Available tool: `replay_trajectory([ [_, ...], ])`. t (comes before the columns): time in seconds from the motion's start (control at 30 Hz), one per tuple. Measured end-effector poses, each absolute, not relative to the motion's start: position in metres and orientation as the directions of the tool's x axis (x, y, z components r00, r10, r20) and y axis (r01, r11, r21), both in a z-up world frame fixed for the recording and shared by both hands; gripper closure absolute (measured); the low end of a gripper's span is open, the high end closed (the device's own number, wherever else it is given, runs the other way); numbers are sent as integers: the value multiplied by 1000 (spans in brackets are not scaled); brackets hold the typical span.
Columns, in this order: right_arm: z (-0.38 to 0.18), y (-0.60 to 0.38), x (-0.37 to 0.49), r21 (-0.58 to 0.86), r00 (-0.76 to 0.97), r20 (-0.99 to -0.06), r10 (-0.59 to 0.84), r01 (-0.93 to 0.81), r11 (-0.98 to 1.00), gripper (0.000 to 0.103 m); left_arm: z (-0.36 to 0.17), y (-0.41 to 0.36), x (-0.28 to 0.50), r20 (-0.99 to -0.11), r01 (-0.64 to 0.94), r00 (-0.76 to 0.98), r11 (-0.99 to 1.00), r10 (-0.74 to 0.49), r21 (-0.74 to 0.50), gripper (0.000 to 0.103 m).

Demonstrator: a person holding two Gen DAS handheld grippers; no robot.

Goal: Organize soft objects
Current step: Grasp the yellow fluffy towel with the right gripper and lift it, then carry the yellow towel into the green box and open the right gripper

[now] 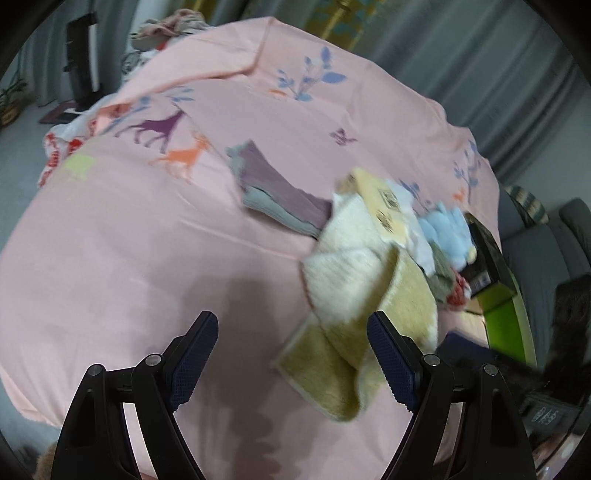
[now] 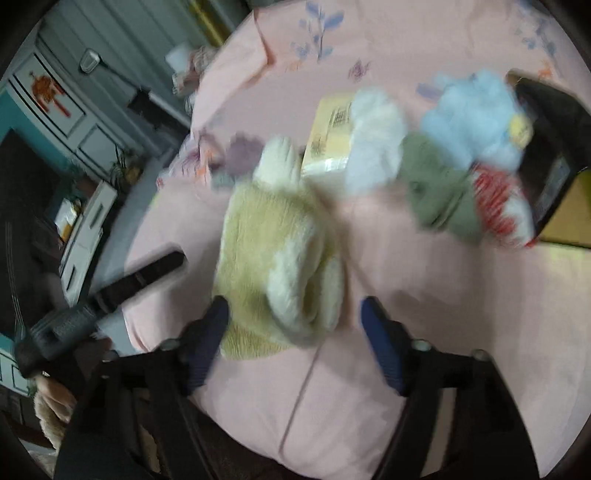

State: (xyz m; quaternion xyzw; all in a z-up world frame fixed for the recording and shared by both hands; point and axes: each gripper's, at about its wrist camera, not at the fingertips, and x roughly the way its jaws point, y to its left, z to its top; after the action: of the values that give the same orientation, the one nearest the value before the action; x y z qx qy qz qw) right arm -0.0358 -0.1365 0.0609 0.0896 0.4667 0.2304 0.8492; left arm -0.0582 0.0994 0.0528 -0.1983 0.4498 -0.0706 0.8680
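A yellow and white fluffy towel lies crumpled on the pink bedspread; it also shows in the right wrist view. My left gripper is open and empty, just left of the towel's near edge. My right gripper is open, its fingertips on either side of the towel's near end. Beyond it lie a pale yellow cloth, a white cloth, a blue plush toy, a green cloth and a red and white cloth. A folded purple and grey stack lies further left.
A dark box with a green side stands at the bed's right edge. More laundry is piled at the far end of the bed. The left gripper's body shows at the bed's left edge. Cabinets stand beyond.
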Motion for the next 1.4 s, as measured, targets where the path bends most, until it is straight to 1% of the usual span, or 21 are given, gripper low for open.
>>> replay_trajectory([
  [0.07,67,-145,-34,392,480,-726,493,-300,870,24,50,94,-58,-747,-46,579,902,-326,-429,18],
  [0.1,65,-148,-32,412,474,-721,505,-293,863,24,48,91,-56,-744,-39,571,894,-347,-447,15],
  [0.13,62,-150,-27,440,456,-720,523,-282,852,24,47,89,-55,-742,-37,565,887,-361,-460,15],
  [0.23,53,-144,-11,480,391,-736,552,-274,834,23,38,84,-49,-734,-53,545,858,-404,-511,15],
  [0.37,50,-120,13,466,342,-763,549,-299,833,23,28,78,-43,-724,-61,518,824,-456,-563,15],
  [0.47,38,-109,27,487,287,-768,573,-319,813,27,19,76,-35,-735,-85,514,826,-443,-557,15],
  [0.5,30,-104,32,489,261,-782,566,-306,817,32,15,76,-33,-733,-96,517,821,-441,-562,15],
  [0.53,23,-100,36,495,241,-787,567,-303,815,35,15,75,-32,-735,-94,521,827,-434,-555,15],
  [0.57,17,-98,39,508,224,-785,577,-301,807,38,17,71,-31,-742,-75,521,843,-423,-533,15],
  [0.6,11,-95,41,514,205,-788,580,-299,804,44,18,65,-31,-753,-50,520,866,-403,-497,15],
  [0.67,8,-94,43,503,202,-791,578,-322,802,50,16,59,-29,-763,-34,523,886,-379,-463,15],
  [0.73,8,-94,41,493,204,-791,577,-346,798,56,17,53,-28,-767,-6,527,901,-366,-434,20],
  [0.8,8,-94,40,483,210,-793,571,-354,801,63,16,48,-26,-756,33,508,887,-412,-461,39],
  [0.9,7,-97,41,494,218,-784,581,-349,796,65,18,43,-23,-740,68,500,873,-449,-483,55],
  [0.97,6,-104,42,511,220,-774,594,-337,791,66,20,41,-25,-728,85,505,866,-464,-493,60],
  [1.07,14,-111,38,522,243,-756,608,-338,783,66,30,32,-28,-709,120,532,870,-463,-478,63],
  [1.13,25,-118,34,536,265,-733,626,-341,772,67,40,30,-33,-685,146,553,865,-474,-481,65],
  [1.23,46,-127,24,542,305,-696,650,-370,754,68,62,26,-43,-638,203,591,856,-494,-475,66],
  [1.37,85,-148,4,513,419,-633,651,-402,758,68,95,6,-57,-562,275,655,852,-505,-446,67],
  [1.4,95,-157,-1,508,450,-612,650,-406,760,68,107,-4,-61,-544,300,673,857,-502,-419,68],
])
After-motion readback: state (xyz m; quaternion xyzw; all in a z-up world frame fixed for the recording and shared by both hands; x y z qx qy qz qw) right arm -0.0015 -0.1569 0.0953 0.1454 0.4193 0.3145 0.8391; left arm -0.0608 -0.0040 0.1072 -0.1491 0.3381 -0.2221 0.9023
